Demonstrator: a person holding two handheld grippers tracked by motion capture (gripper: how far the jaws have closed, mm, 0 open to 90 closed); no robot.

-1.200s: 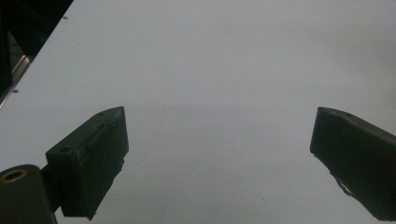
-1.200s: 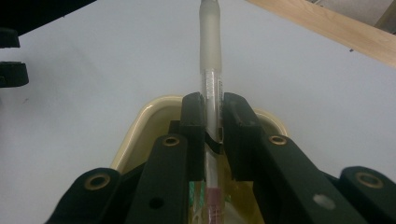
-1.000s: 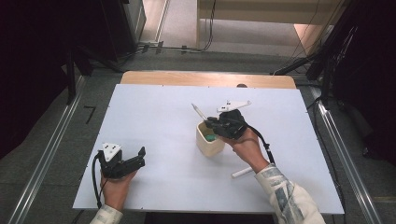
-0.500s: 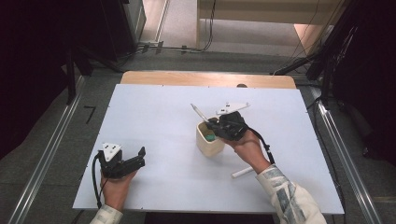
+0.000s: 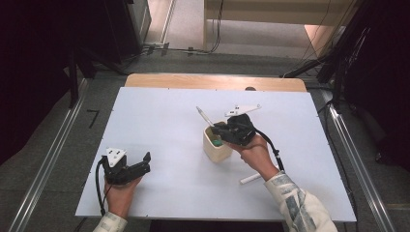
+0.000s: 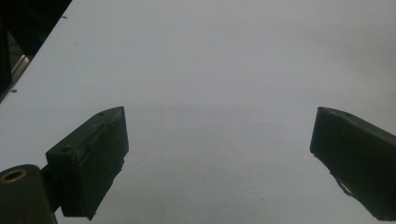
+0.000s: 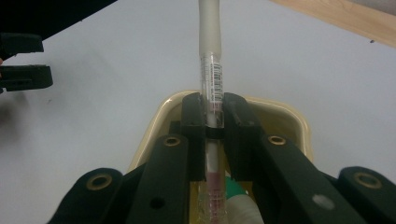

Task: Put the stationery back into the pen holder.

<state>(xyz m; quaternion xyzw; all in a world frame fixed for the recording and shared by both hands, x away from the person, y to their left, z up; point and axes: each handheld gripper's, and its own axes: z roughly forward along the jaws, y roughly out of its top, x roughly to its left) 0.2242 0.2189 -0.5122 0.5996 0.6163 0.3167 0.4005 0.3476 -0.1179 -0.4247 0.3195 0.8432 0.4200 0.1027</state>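
1. A clear-barrelled pen with a white cap and a barcode label stands clamped between the black jaws of the right gripper, its lower end already inside the cream-coloured holder that sits at centre frame in the right gripper view.

2. The pen's long axis runs straight up the middle of that view, from the bottom edge, where a green-topped item lies in the holder, to the top edge; in the high view the pen leans up and to the left, out of the holder just right of frame centre.

3. The right gripper grips the pen from the holder's right side, with the hand trailing toward the lower right of the high view.

4. The judgement here: the pen sits directly over the opening, so what remains is a drop along its own axis, then letting go.

5. A second white pen lies flat on the white table below and right of the holder, beside the right forearm.

6. The left gripper rests at lower left of the high view, well apart from the holder; its own view shows its jaws wide apart over bare tabletop, holding nothing.

7. The right hand is far nearer to both pens.
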